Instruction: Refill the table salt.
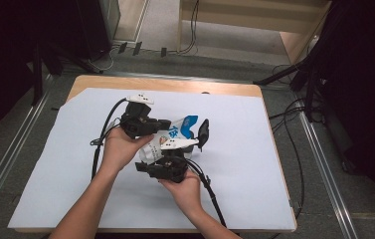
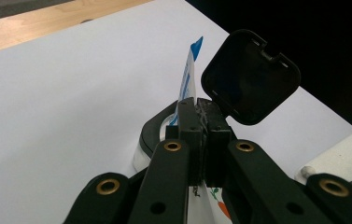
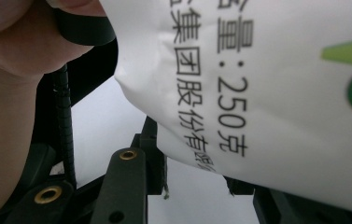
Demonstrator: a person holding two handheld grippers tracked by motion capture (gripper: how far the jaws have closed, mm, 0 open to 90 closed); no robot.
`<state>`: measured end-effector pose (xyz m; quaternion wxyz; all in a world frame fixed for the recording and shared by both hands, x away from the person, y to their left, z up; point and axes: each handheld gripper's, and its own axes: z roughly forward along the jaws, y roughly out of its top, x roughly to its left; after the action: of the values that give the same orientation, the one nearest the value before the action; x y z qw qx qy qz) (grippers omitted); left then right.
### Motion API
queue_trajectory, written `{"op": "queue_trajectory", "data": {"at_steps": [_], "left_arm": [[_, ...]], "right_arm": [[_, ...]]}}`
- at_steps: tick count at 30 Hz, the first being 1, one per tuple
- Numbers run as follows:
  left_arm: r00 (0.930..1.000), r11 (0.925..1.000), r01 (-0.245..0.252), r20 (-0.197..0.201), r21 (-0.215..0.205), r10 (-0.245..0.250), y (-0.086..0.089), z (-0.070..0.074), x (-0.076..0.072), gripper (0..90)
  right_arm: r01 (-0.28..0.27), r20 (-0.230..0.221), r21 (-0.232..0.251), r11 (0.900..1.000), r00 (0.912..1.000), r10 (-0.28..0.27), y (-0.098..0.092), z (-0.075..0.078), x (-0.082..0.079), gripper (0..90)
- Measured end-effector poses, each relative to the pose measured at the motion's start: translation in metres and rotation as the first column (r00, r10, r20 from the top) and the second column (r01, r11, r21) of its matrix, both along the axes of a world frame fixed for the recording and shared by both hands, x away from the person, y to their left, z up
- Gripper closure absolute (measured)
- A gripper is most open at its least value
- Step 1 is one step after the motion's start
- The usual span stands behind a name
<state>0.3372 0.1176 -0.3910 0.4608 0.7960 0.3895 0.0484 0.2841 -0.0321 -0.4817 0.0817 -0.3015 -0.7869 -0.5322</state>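
Observation:
A white pouch (image 1: 157,148) with a blue top and printed characters (image 3: 239,84) hangs between both hands above the table. My left gripper (image 1: 167,125) is shut on the pouch's thin top edge (image 2: 187,79); in the left gripper view its jaws (image 2: 200,109) meet with the film pinched between them. My right gripper (image 1: 190,137) comes up from below with its jaws spread around the pouch. One of its square black pads (image 2: 250,77) stands clear of the film. In the right gripper view (image 3: 194,179) the pouch covers the jaw tips.
A white sheet (image 1: 254,149) covers most of the wooden table (image 1: 165,84). Cables (image 1: 100,134) trail from both grippers across it. Dark stands and floor cables (image 1: 294,119) surround the table.

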Motion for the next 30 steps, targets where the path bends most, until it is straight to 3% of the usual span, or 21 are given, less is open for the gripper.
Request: {"op": "queue_trajectory", "data": {"at_steps": [30], "left_arm": [[0.9999,0.9999,0.010,0.003,-0.001,-0.010,-0.0022,0.0017,-0.0009,90.0]], "right_arm": [[-0.008,0.009,0.001,1.000,0.9999,0.008,0.0002,0.0024,0.0004,64.1]]}}
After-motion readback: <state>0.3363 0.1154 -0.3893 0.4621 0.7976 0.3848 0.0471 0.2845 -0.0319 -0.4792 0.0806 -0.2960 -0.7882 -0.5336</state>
